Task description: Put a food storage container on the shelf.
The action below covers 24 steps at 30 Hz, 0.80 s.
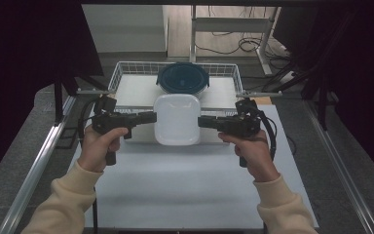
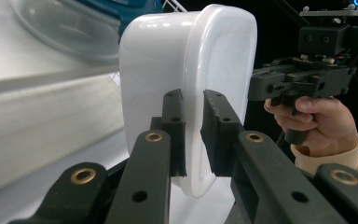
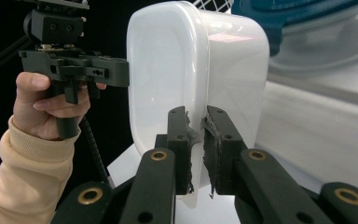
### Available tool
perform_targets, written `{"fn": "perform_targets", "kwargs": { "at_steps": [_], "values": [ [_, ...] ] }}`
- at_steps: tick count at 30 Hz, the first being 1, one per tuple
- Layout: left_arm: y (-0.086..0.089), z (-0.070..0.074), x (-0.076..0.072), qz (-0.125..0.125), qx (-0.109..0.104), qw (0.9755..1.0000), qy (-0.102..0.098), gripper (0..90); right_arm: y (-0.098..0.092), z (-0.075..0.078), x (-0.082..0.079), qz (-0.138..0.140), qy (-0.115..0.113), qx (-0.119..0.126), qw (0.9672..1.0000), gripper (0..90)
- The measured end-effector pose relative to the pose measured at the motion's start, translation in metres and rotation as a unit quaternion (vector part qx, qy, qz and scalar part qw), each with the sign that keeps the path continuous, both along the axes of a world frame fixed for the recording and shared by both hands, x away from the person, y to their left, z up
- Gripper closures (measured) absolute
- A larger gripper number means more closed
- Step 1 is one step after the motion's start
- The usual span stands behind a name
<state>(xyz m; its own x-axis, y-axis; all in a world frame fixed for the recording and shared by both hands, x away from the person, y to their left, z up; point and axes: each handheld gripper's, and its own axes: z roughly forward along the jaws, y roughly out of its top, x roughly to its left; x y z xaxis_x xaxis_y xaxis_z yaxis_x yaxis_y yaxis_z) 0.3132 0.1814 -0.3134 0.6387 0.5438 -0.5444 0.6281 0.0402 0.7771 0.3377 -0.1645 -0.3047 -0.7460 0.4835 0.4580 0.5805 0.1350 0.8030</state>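
A white plastic container (image 1: 177, 119) is held clear of the table (image 1: 185, 190), just in front of the wire basket (image 1: 121, 73). Its left rim is pinched between the narrowed jaws of the left gripper (image 1: 152, 117), and its right rim is clamped in the same way by the right gripper (image 1: 202, 122). A round dish with a dark blue lid (image 1: 182, 78) sits in the basket, just behind the container.

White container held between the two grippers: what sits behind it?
Behind the white container stands a wire basket holding a round dish with a dark blue lid. The container covers the dish's near edge and part of the basket's front rim.
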Motion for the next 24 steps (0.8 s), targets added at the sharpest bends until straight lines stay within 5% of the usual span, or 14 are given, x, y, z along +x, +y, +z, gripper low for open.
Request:
{"fn": "perform_targets", "kwargs": {
  "at_steps": [24],
  "values": [
    [0.006, 0.042, 0.052, -0.011, -0.009, 0.9999, 0.008, 79.7, 0.003, 0.047, 0.046, -0.002, 0.005, 0.003, 1.0000, 80.8]
  ]
}}
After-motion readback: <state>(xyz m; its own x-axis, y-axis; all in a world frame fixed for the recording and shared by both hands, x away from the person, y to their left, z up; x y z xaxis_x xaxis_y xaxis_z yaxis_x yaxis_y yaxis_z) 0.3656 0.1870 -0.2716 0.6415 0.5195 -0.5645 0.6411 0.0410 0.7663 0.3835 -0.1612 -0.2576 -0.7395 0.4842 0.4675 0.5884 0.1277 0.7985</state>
